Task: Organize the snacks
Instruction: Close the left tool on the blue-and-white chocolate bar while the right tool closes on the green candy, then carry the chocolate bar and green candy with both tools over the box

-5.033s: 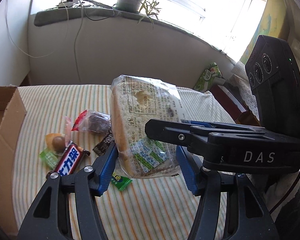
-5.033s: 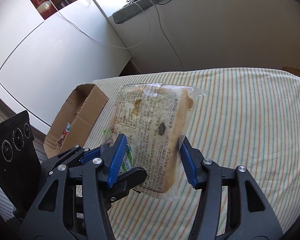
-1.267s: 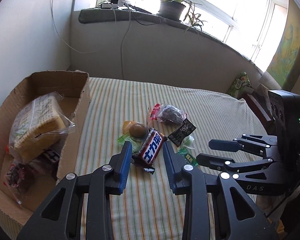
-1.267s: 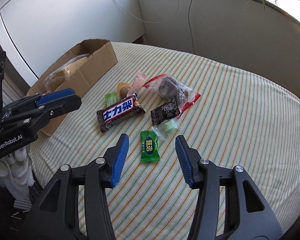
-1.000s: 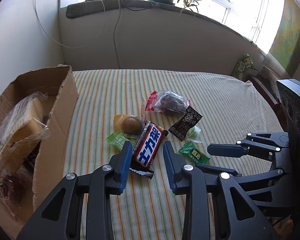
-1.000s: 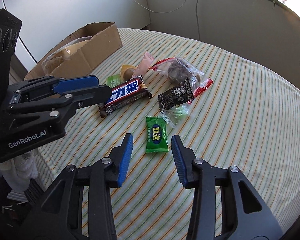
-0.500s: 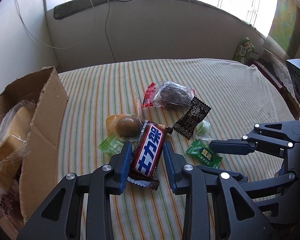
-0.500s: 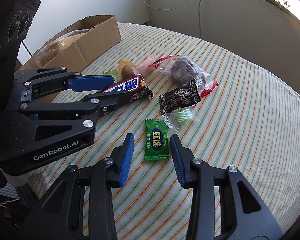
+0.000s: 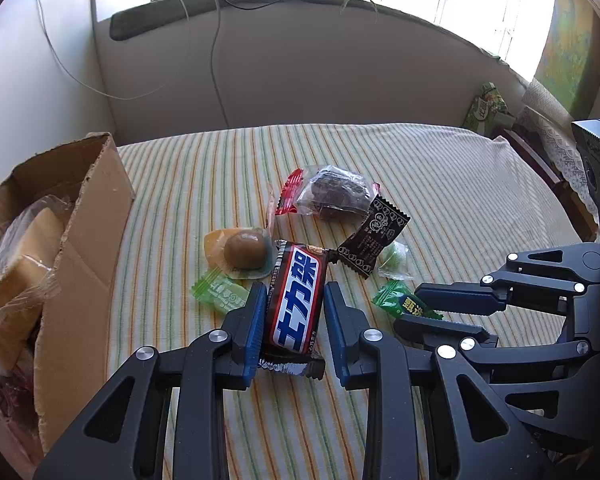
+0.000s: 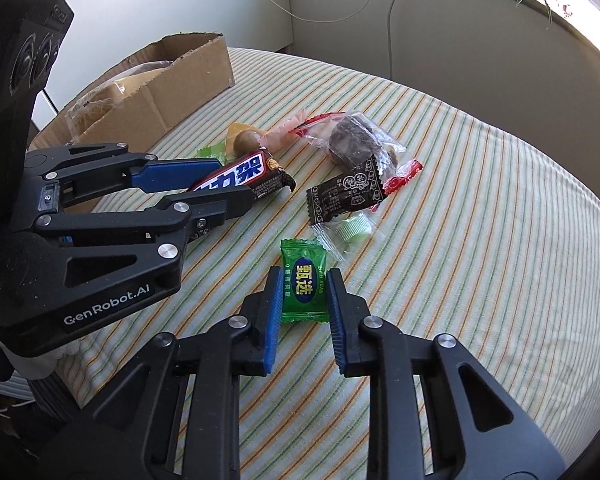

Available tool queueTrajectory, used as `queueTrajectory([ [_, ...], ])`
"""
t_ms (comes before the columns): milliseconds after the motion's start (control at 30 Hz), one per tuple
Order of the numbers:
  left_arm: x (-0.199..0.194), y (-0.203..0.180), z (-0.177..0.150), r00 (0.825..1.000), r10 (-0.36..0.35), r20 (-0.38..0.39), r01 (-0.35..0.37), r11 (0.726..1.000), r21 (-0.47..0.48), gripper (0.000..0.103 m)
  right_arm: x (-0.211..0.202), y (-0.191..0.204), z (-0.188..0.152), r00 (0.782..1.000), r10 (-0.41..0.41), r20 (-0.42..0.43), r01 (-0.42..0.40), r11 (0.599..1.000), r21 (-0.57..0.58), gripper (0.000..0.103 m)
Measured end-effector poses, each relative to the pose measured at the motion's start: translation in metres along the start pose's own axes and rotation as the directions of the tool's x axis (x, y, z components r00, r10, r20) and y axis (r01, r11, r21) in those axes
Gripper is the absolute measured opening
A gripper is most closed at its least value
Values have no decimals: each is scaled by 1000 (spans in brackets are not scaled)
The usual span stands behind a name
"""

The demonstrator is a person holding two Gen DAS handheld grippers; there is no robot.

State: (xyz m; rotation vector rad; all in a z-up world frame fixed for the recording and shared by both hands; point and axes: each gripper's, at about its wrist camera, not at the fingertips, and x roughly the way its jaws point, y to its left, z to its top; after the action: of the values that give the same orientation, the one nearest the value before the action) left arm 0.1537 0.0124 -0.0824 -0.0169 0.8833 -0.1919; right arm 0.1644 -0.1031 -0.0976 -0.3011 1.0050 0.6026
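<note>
My left gripper (image 9: 295,312) is open and straddles the brown Snickers bar (image 9: 296,304), which lies on the striped cloth; the bar also shows in the right wrist view (image 10: 240,178). My right gripper (image 10: 303,294) is open with its jaws on either side of a green wrapped candy (image 10: 303,280), which also shows in the left wrist view (image 9: 404,304). A cardboard box (image 9: 84,248) at the left holds the bagged bread (image 9: 16,280).
More snacks lie on the cloth: a clear bag with a dark cake (image 9: 332,196), a black sachet (image 9: 374,246), a round brown sweet (image 9: 244,250), pale green candies (image 9: 220,294). A wall and windowsill with plant and cables stand behind.
Both grippers have come down and forward. The left jaws now flank the Snickers bar and the right jaws flank the green candy. The bread lies in the box.
</note>
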Motion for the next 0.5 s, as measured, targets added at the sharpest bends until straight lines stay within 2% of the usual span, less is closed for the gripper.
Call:
queueTrajectory([
  [500,-57,16,0,993,-1,118,8,998,-55,28,-40,9,3,997,-1,72,1,1000,1,22],
])
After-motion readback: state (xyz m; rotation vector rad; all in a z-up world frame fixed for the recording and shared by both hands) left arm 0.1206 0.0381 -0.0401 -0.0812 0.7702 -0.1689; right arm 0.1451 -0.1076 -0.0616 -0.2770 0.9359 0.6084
